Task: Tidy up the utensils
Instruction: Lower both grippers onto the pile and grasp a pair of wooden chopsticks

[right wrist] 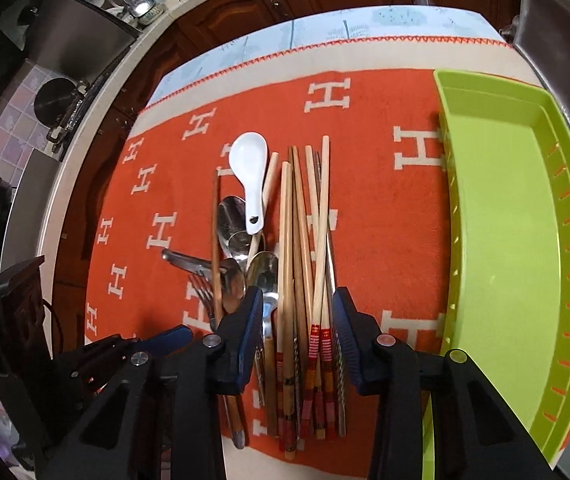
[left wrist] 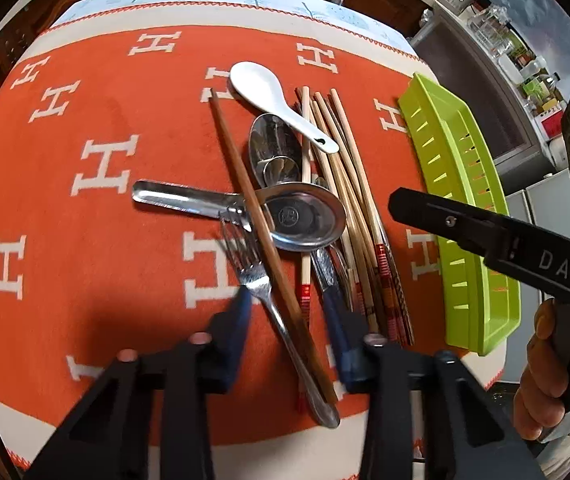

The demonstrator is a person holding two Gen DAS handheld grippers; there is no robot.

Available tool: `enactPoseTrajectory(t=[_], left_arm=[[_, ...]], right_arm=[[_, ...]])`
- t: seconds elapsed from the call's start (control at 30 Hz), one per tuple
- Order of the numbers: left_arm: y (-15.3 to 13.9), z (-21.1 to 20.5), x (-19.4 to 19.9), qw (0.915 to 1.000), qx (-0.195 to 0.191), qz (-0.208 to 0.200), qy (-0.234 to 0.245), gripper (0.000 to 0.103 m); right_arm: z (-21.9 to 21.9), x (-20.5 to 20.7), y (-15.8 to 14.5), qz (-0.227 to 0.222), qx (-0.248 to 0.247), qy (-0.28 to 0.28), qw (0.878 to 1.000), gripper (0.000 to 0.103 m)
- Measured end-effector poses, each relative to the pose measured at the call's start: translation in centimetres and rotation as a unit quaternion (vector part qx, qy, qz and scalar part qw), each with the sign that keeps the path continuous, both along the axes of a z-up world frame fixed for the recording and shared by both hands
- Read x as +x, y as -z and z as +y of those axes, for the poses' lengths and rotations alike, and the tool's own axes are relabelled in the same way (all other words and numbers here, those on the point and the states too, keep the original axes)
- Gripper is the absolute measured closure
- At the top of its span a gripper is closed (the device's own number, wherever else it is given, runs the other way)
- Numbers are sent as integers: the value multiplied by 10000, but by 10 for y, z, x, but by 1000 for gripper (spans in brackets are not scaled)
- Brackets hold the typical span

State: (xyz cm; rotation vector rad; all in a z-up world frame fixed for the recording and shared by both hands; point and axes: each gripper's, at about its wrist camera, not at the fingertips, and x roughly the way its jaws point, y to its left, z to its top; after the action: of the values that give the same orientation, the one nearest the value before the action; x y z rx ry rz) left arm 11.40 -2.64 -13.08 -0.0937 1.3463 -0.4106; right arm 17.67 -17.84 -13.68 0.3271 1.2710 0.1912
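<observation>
Utensil pile on the orange cloth [right wrist: 365, 184], with the green tray [right wrist: 501, 240] bare at its right side: my right claw [right wrist: 297, 344] stands wide over the banded ends of the pale chopsticks [right wrist: 319, 264], gripping nothing, and my left claw [left wrist: 289, 344] stands equally wide over the fork [left wrist: 261, 280] and the brown chopstick [left wrist: 245, 184] that crosses it. To take the chopsticks cleanly, I judge I should lower the right fingers [right wrist: 251, 340] astride the bundle only, clear of the steel spoon [right wrist: 265, 276] beside it, then close evenly. The white spoon [right wrist: 249, 176] lies at the far end of the pile.
</observation>
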Motion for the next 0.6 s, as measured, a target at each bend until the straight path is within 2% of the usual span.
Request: enactPoseTrajectory(t=[0.03,0.23,0.4,0.5,0.6], left_arm=[[1,-1,2,10000,11,14,3,81],[12,-6,9,9999,65,152,-7,81],[12,-8,11,10000,56,53,-1,81],[13,-9,11,9999,-48,79,58,91],[16,-13,12,10000,-56,19,80,93]], right_arm=[[1,2,3,31,3,-2,10000,65],[5,12,17,263,11,-7,9997,66],[13,16,29,418,-148,-98,9990,73],[17,17,35,426,-294,-108,9986,78],[21,16,37,358,-468,-126,9982,84]])
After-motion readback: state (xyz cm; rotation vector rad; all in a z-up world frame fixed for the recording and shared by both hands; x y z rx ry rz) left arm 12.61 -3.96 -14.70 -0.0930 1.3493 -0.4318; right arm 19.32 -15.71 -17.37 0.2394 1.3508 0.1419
